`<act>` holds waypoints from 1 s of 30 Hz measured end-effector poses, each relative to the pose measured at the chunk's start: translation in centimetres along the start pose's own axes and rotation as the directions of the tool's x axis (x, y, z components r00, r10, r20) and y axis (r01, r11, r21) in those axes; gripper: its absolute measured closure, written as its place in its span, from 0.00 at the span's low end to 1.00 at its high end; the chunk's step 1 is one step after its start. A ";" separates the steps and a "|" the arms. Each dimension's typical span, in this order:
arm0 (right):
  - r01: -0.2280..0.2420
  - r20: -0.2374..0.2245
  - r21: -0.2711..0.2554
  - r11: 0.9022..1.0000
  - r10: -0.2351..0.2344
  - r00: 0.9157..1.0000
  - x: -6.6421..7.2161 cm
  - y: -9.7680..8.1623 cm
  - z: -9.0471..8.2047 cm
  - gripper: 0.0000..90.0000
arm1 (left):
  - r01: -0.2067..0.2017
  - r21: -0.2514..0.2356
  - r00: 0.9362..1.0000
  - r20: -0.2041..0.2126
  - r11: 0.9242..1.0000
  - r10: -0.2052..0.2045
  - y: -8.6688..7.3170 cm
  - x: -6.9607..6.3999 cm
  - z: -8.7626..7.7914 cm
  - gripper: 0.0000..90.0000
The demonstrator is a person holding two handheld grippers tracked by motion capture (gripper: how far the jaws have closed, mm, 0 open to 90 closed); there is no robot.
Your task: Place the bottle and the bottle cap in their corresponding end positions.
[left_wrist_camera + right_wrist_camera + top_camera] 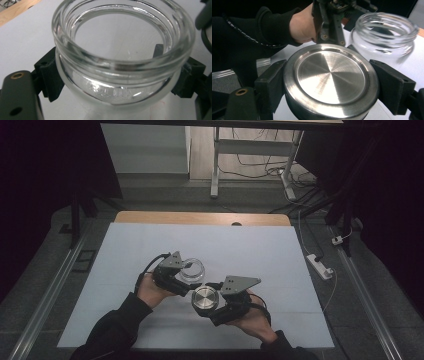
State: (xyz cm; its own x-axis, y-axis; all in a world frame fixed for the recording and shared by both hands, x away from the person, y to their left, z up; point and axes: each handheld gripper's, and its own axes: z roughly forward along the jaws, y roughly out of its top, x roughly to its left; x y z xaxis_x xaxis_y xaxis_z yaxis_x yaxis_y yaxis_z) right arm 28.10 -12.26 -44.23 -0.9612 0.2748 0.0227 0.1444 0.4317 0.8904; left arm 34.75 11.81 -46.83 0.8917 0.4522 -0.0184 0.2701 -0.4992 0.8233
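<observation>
Glass jar (pixel 192 269): one, open at the top, no lid on it
Shiny metal lid (pixel 205 297): one, round
Grippers: two, left gripper (pixel 181 279) and right gripper (pixel 214 296)
Hands: two, left hand (pixel 150 290) and right hand (pixel 254 318)
White sheet (pixel 150 245) on the table: one
Wooden table (pixel 200 218): one

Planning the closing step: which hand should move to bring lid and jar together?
Right, probably. The right gripper already clamps the lid, free beside the open jar. The left gripper grips the jar standing on the table, so it suits steadying.
</observation>
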 end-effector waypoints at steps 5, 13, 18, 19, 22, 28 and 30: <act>-0.001 0.004 0.004 1.000 0.001 1.000 0.0 -0.5 0.2 0.20 | 0.004 0.000 1.000 -0.005 1.000 -0.004 0.2 0.5 0.4 0.17; -0.004 0.010 0.013 1.000 0.004 1.000 -0.2 -1.4 0.7 0.20 | 0.002 -0.005 1.000 -0.017 1.000 -0.002 0.8 1.3 1.0 0.17; 0.000 0.019 0.028 1.000 0.000 1.000 -0.3 -2.0 1.1 0.20 | 0.001 -0.003 1.000 -0.026 1.000 -0.001 1.2 1.9 1.6 0.17; 0.001 0.019 0.028 1.000 -0.002 1.000 -0.3 -2.1 1.3 0.20 | 0.002 -0.002 1.000 -0.028 1.000 -0.002 1.2 2.0 1.7 0.17; 0.000 0.020 0.034 0.999 -0.001 1.000 -0.3 -2.4 1.5 0.20 | 0.007 -0.005 0.999 -0.031 1.000 -0.007 1.3 2.3 2.0 0.17; 0.003 0.007 0.058 0.998 -0.003 1.000 -0.2 -3.1 2.3 0.20 | 0.010 -0.009 0.999 -0.039 1.000 -0.010 1.6 3.0 2.8 0.17; 0.005 0.007 0.068 0.998 -0.005 1.000 -0.2 -3.4 2.6 0.20 | 0.013 -0.012 0.999 -0.040 1.000 -0.013 1.6 3.2 3.1 0.17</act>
State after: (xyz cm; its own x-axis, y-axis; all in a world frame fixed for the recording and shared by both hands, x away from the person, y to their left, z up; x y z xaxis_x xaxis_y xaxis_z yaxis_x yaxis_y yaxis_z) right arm 28.37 -11.53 -48.42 -0.9602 0.2788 0.0147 0.1557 0.4907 0.8573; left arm 39.19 10.18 -47.30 0.8728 0.4881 -0.0063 0.2771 -0.4848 0.8296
